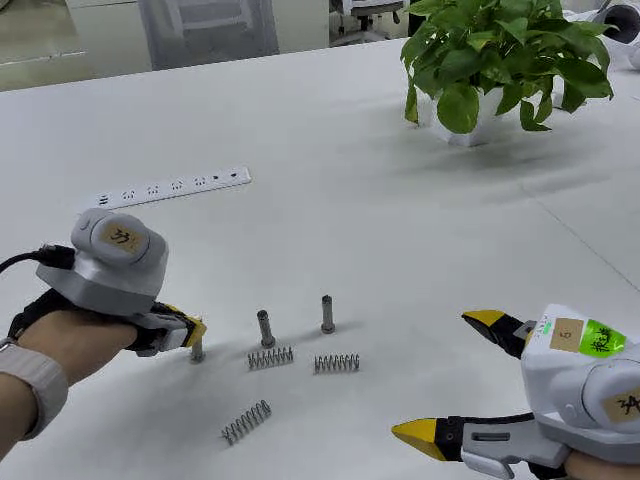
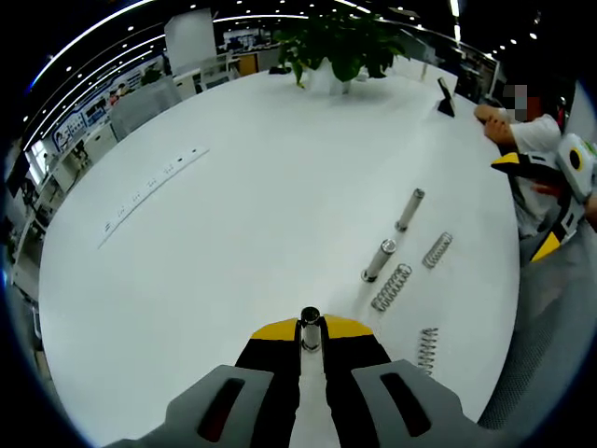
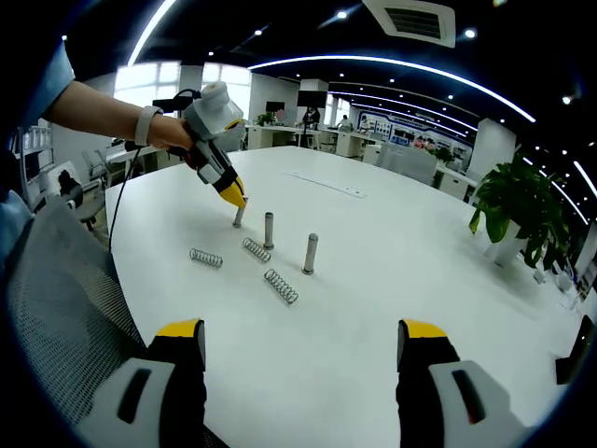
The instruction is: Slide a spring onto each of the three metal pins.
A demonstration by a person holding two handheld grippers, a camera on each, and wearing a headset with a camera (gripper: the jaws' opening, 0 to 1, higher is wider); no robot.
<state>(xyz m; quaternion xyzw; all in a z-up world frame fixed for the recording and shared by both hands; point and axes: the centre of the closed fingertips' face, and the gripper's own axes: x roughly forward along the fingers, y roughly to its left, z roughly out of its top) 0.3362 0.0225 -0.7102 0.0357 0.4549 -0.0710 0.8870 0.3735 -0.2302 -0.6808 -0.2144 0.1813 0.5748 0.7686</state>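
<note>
Three short metal pins stand on the white table (image 1: 400,230). My left gripper (image 1: 194,331) is shut on the leftmost pin (image 1: 197,350), whose top shows between the closed yellow tips (image 2: 310,329). The middle pin (image 1: 265,328) and the right pin (image 1: 327,313) stand free. Three springs lie flat in front of them: one (image 1: 270,357) by the middle pin, one (image 1: 337,363) to its right and one (image 1: 246,422) nearer me. My right gripper (image 1: 450,377) hovers open at the bottom right, well clear of the parts, with nothing between its jaws (image 3: 303,331).
A white power strip (image 1: 170,187) lies at the back left. A potted plant (image 1: 500,60) stands at the back right. Office chairs sit beyond the far table edge. A mesh chair (image 3: 65,308) is close on the left of the right gripper view.
</note>
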